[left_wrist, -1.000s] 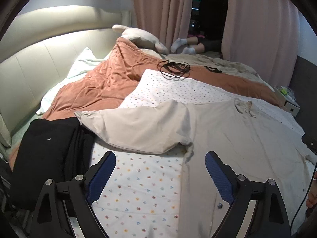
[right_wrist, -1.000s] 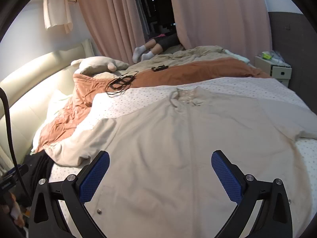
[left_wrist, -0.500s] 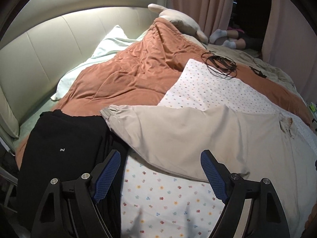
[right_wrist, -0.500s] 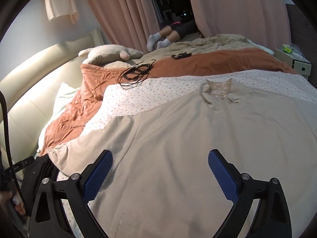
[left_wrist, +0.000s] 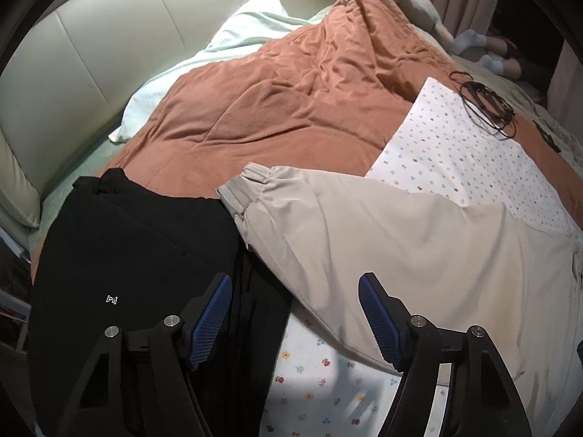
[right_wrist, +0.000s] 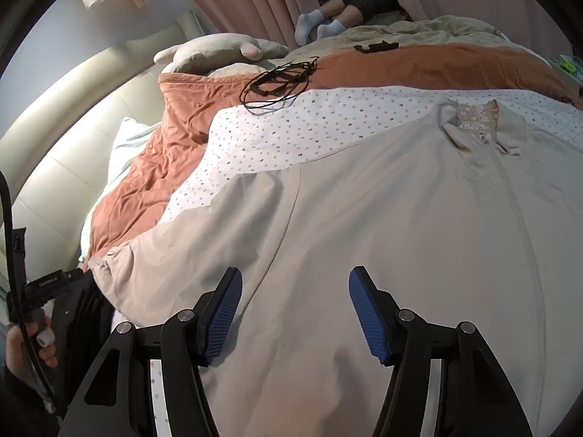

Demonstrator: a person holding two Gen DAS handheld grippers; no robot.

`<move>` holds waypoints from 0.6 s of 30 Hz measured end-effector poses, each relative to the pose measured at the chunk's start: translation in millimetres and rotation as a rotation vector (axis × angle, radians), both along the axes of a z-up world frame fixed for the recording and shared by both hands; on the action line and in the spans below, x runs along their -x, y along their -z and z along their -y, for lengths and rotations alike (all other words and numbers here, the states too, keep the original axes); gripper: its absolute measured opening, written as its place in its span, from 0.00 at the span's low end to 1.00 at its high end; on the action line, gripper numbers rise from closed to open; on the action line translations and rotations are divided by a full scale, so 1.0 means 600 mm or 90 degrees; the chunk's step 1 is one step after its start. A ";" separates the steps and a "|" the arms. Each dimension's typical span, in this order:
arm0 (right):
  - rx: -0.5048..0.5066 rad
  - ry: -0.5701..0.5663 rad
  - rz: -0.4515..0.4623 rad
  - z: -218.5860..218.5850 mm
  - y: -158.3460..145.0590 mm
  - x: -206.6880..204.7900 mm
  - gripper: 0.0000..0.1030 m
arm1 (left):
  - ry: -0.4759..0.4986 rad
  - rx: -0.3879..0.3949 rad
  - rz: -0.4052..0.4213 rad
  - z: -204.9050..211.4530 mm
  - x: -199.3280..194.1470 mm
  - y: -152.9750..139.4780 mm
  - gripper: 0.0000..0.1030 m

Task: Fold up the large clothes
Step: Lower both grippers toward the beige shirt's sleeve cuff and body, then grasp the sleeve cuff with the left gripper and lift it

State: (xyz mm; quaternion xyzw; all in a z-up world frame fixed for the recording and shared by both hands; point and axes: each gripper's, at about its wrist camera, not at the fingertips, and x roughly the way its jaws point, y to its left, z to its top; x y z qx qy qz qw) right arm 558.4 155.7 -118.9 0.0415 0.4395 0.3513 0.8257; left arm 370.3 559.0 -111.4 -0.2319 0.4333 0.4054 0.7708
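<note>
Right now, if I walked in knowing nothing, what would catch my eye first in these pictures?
Probably the big beige jacket spread flat across the dotted sheet, one sleeve reaching out toward a folded black garment at the bed's edge. Behind it lies a rumpled rust-orange quilt with a tangle of black cable on top. In front, two open grippers with blue pads, left and right, hover over the cloth.

A cream padded headboard (left_wrist: 76, 47) curves behind the bed. Pink curtains (right_wrist: 262, 3) hang beyond, dark between them.
</note>
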 end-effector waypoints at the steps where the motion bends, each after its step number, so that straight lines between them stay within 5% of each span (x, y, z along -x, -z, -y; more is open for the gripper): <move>1: -0.002 -0.001 -0.008 -0.006 0.007 -0.005 0.52 | -0.005 0.003 -0.005 -0.006 -0.002 0.005 0.70; 6: -0.014 -0.017 -0.064 -0.041 0.046 -0.024 0.44 | -0.026 0.005 -0.047 -0.032 -0.023 0.041 0.64; 11: -0.029 -0.049 -0.122 -0.081 0.094 -0.025 0.28 | -0.040 0.034 -0.098 -0.067 -0.045 0.101 0.16; 12: -0.031 -0.052 -0.129 -0.088 0.104 -0.024 0.25 | -0.051 0.046 -0.089 -0.074 -0.040 0.107 0.14; 14: -0.045 -0.065 -0.152 -0.101 0.119 -0.022 0.18 | -0.066 0.053 -0.053 -0.080 -0.031 0.098 0.05; 18: -0.041 -0.129 -0.220 -0.143 0.161 0.002 0.16 | -0.035 0.003 -0.033 -0.060 -0.041 0.036 0.03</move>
